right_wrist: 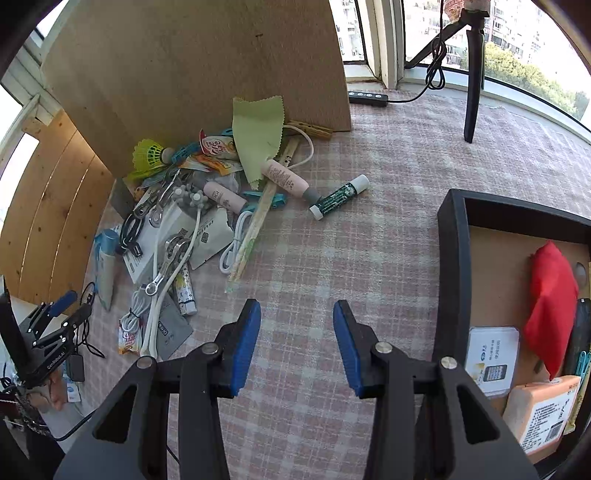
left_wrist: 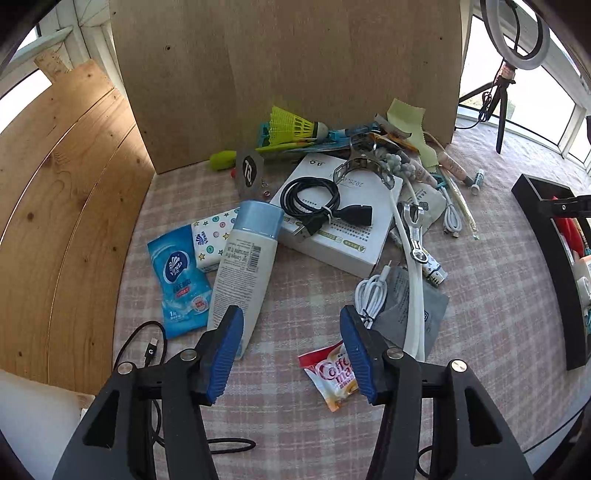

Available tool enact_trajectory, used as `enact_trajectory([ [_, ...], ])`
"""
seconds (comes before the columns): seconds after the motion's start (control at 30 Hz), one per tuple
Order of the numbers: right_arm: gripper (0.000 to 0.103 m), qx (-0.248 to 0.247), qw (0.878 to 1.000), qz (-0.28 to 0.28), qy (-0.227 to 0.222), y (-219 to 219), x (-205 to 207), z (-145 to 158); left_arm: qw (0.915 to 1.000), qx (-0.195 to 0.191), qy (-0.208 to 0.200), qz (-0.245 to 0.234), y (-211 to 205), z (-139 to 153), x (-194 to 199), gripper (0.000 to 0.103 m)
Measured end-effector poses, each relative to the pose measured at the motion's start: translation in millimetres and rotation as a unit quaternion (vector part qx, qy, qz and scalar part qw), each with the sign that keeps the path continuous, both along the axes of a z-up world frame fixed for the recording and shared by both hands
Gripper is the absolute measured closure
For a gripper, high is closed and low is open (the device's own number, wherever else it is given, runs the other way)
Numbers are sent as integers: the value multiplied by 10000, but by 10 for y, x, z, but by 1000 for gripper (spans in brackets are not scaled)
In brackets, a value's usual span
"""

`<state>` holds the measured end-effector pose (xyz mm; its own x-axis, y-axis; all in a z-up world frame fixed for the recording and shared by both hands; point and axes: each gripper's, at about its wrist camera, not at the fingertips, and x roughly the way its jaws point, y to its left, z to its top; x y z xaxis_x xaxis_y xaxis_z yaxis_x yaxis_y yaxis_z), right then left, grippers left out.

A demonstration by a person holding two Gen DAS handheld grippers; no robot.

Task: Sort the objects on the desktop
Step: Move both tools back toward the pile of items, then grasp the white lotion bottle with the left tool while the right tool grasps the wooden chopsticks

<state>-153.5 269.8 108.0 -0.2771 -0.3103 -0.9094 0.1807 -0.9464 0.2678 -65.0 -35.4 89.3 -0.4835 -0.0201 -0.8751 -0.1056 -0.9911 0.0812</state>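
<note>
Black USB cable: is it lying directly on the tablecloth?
No, in the left wrist view the coiled black USB cable rests on top of the white box, not on the checked tablecloth.

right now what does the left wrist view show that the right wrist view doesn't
Only the left wrist view shows the blue Vinda wet-wipe sachet, the star-patterned tissue pack and the white ring light.

Only the right wrist view shows inside the black tray: the red cloth pouch and the orange carton.

Both show the yellow-green shuttlecock, the blue-capped lotion bottle, the white box under the black cable, and the Coffee-mate sachet. Each open tool, left and right, is empty.
</note>
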Motion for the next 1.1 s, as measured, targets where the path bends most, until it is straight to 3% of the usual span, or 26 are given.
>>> enact_trajectory([
  [0.27, 63, -8, 9996, -21, -287, -531, -536, -255, 9995, -41, -175, -252, -267, -165, -241, 39],
  [0.53, 64, 156, 9963, -343, -771, -692, -1053, -598, 9985, -60, -348, -414, -378, -310, -423, 37],
  [0.7, 72, 245, 9949, -370, -901, -734, -1138, -688, 9980, -4, -307, -548, -385, -332, -505, 29],
  [1.1, 89, 209, 9946, -228, -994, -804, -1080, -768, 9973, -140, -481, -530, -373, -575, -703, 29],
])
